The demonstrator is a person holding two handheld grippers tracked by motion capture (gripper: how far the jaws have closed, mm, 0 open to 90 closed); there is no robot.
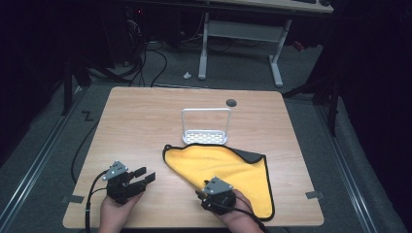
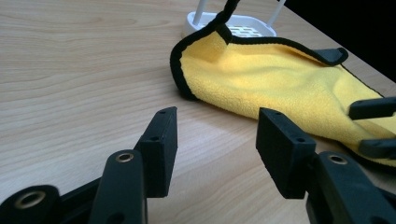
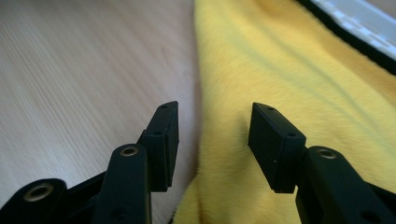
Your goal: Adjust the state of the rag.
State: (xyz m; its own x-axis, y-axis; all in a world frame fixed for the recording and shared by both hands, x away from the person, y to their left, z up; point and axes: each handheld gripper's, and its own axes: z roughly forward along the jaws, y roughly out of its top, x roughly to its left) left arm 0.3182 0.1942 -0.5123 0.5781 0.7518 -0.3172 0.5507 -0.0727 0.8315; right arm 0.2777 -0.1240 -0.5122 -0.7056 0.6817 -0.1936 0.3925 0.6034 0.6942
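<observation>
Two claws beside a yellow cloth [image 1: 228, 167] on a wooden surface [image 1: 141, 121].
Left claw [image 1: 145, 175] gapes over bare wood; right claw [image 3: 212, 140] gapes above the cloth's edge, gripping nothing.

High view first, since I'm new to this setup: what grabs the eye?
The yellow cloth with black trim, spread on the table's near right. Behind it stands a white rack. The right gripper sits open over the cloth's near edge; the left gripper is open over bare wood.

The counter [image 1: 141, 121] is a light wood-grain surface. A yellow cloth [image 1: 228, 170] with black edging is laid flat on it, touching a white rack [image 1: 205, 127] behind.
</observation>
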